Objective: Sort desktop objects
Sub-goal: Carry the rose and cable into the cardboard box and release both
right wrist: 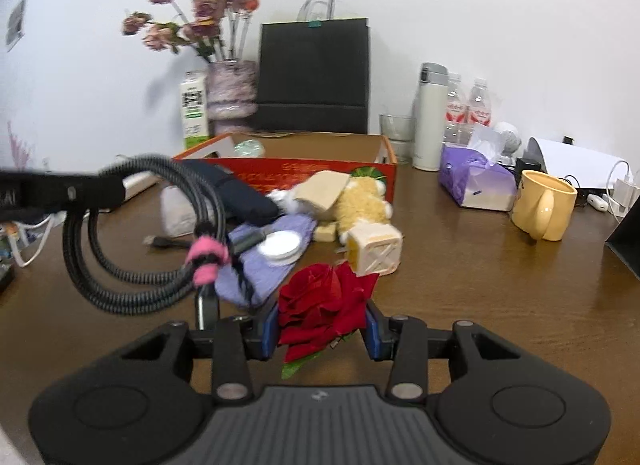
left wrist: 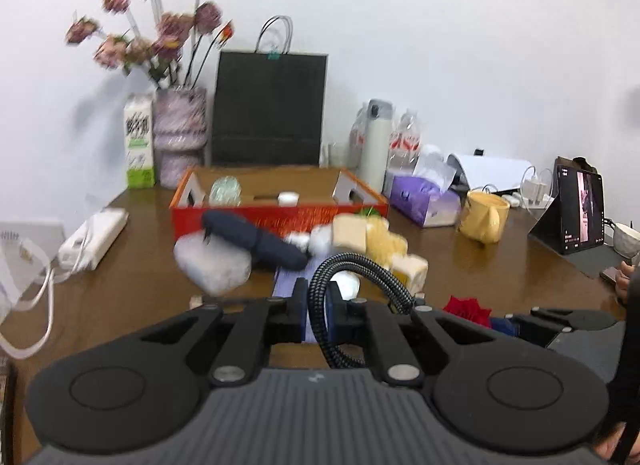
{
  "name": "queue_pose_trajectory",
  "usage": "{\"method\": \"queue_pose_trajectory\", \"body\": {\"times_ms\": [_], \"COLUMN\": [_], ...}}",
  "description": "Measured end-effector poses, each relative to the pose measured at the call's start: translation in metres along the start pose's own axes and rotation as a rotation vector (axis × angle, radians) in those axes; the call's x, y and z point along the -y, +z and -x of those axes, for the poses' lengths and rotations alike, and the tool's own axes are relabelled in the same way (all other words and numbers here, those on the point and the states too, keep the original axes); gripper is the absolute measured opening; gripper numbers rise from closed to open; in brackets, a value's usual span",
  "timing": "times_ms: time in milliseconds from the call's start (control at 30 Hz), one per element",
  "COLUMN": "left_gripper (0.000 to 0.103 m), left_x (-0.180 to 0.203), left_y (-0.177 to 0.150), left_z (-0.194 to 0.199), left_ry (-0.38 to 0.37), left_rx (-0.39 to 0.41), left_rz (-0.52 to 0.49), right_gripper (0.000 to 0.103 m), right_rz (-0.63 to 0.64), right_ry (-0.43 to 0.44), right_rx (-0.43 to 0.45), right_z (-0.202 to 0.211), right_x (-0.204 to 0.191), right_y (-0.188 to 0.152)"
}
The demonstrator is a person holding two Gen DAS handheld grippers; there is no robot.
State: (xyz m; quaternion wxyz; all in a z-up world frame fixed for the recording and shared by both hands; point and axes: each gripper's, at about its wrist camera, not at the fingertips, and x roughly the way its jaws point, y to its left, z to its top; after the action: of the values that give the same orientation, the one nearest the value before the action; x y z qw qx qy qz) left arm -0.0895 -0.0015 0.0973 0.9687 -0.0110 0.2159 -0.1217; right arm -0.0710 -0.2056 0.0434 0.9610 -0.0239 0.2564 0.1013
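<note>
Two grippers work above a brown wooden bench [right wrist: 500, 285]. Left gripper [left wrist: 318, 307]: fingers nearly closed, clamping a coiled black braided cable [left wrist: 360, 269] lifted off the bench. Right gripper [right wrist: 322, 327]: fingers partly closed, pinching a red fabric rose [right wrist: 320, 301]. Beyond both sets of fingers lies the unsorted pile, including a yellow plush toy [right wrist: 360, 201]; behind it stands an open red cardboard box [right wrist: 320, 173].

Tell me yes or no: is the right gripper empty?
No, the right gripper is shut on a red rose, whose petals sit pressed between its blue pads.
</note>
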Motion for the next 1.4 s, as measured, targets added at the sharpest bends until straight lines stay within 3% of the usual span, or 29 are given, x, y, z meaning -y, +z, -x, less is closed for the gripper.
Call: {"method": "queue_pose_trajectory", "body": {"times_ms": [300, 467, 567, 667, 733, 833, 900, 1000, 1100, 1167, 1200, 1233, 1267, 1333, 1400], "left_gripper": [0.009, 0.009, 0.009, 0.009, 0.009, 0.009, 0.009, 0.009, 0.011, 0.019, 0.031, 0.052, 0.060, 0.065, 0.068], "left_x": [-0.009, -0.020, -0.032, -0.049, -0.059, -0.070, -0.078, -0.089, -0.097, -0.103, -0.107, -0.111, -0.115, -0.115, -0.115], "left_y": [0.009, 0.068, 0.124, 0.176, 0.201, 0.220, 0.219, 0.201, 0.179, 0.171, 0.172, 0.176, 0.180, 0.189, 0.196], "left_z": [0.016, -0.007, -0.049, -0.114, -0.164, -0.239, -0.288, -0.362, -0.415, -0.433, -0.437, -0.436, -0.433, -0.422, -0.405], "left_ry": [0.008, -0.003, -0.046, -0.097, -0.090, -0.082, -0.117, -0.053, 0.080, 0.077, 0.060, 0.052, 0.058, 0.068, 0.091], "left_rx": [0.048, 0.126, 0.119, 0.018, -0.055, -0.171, -0.257, -0.365, -0.444, -0.480, -0.496, -0.486, -0.453, -0.404, -0.385], "left_rz": [-0.004, -0.031, -0.027, 0.015, 0.034, 0.020, -0.007, -0.079, -0.177, -0.174, -0.150, -0.131, -0.121, -0.128, -0.130], "right_gripper": [0.039, 0.039, 0.039, 0.039, 0.040, 0.040, 0.041, 0.040, 0.040, 0.040, 0.040, 0.041, 0.045, 0.062, 0.064], "right_rz": [0.049, 0.041, 0.046, 0.069, 0.087, 0.091, 0.065, 0.034, 0.011, 0.035, 0.054, 0.068, 0.071, 0.072, 0.070], "right_ry": [0.042, 0.044, 0.039, 0.009, 0.007, 0.013, 0.020, -0.022, -0.007, -0.027, -0.047, -0.059, -0.061, -0.075, -0.097], "right_rx": [0.057, 0.130, 0.162, 0.147, 0.131, 0.073, -0.016, -0.157, -0.265, -0.305, -0.314, -0.326, -0.339, -0.365, -0.345], "right_z": [0.021, 0.012, -0.015, -0.059, -0.094, -0.158, -0.212, -0.287, -0.339, -0.363, -0.371, -0.378, -0.385, -0.394, -0.388], "right_x": [-0.023, -0.007, 0.009, 0.023, 0.030, 0.044, 0.057, 0.072, 0.080, 0.077, 0.074, 0.071, 0.070, 0.069, 0.067], "right_y": [0.005, 0.055, 0.105, 0.164, 0.199, 0.241, 0.260, 0.267, 0.260, 0.255, 0.252, 0.251, 0.251, 0.253, 0.259]}}
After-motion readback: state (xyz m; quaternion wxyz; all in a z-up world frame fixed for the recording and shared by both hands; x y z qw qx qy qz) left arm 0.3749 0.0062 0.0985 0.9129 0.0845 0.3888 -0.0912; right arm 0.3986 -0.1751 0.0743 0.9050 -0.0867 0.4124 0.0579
